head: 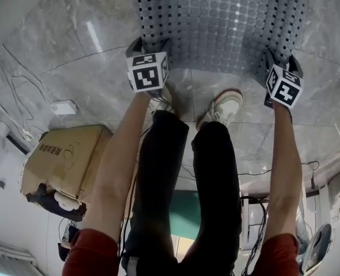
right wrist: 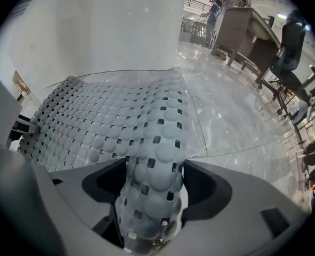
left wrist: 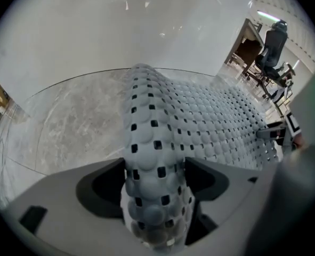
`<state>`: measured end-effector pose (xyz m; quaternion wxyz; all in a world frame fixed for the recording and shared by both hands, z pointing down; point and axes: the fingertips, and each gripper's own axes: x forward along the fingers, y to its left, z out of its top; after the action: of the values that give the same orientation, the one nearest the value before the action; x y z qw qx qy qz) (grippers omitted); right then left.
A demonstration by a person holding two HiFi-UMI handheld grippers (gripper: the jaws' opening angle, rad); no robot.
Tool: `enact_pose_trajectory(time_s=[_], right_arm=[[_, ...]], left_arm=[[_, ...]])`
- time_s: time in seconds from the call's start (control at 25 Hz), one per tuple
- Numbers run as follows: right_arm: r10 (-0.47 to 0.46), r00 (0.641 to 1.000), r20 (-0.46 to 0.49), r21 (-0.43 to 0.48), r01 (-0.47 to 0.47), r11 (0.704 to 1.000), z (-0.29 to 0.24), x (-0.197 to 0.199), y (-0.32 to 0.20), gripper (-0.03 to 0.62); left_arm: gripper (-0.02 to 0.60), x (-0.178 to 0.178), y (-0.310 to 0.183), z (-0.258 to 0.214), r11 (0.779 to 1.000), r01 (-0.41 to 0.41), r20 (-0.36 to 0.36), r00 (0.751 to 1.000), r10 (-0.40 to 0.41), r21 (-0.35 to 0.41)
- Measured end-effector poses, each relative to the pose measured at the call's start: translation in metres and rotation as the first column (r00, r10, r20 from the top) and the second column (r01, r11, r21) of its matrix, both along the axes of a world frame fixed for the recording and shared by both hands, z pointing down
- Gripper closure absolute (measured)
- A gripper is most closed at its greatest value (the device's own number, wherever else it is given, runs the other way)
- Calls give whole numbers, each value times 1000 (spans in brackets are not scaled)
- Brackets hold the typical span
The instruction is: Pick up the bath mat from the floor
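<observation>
**Both grippers clamping the near edge of the bath mat**

The grey marble floor (head: 72,50) is stretching out ahead of and below both tools. The grey bath mat (head: 221,22), studded with round bumps and square holes, is lying on it just ahead of the two grippers, with its near edge reaching back into them and the rest spreading away in front.

A cardboard box (head: 66,160) is sitting well behind the left gripper (left wrist: 156,193), on its outer side. The person's two sneakers (head: 224,109) are standing between the tools, just behind the mat's near edge.

The left gripper is clenching the mat's near left corner: the mat is bunching into a raised ridge between its jaws, touching both pads. The right gripper (right wrist: 153,193) is grasping the near right corner the same way, a folded ridge of mat pressing against both of its jaws. Both tools are pointing steeply down.
</observation>
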<state>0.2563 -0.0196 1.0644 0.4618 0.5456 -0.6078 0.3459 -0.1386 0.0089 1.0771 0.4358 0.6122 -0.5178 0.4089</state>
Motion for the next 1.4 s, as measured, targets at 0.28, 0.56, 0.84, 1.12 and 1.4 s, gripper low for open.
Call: enact_pose_trajectory(time_s=[0.28, 0.56, 0.84, 1.12, 1.4], right_arm=[[81, 995, 54, 20, -82, 996, -14, -24, 6, 375], [140, 985, 97, -27, -138, 990, -27, -45, 20, 455], [164, 977, 133, -63, -157, 986, -41, -63, 35, 520], [166, 977, 137, -88, -155, 984, -70, -87, 50, 531], [118, 984, 134, -108, -104, 989, -107, -104, 68, 533]], left_arm=[[295, 13, 3, -12, 999, 38, -80, 996, -40, -31], [362, 23, 15, -24, 991, 51, -117, 991, -65, -123], [444, 42, 30, -37, 982, 43, -125, 990, -67, -184], [473, 49, 37, -71, 979, 13, -112, 993, -37, -205], [482, 55, 54, -108, 975, -18, -102, 995, -4, -220]])
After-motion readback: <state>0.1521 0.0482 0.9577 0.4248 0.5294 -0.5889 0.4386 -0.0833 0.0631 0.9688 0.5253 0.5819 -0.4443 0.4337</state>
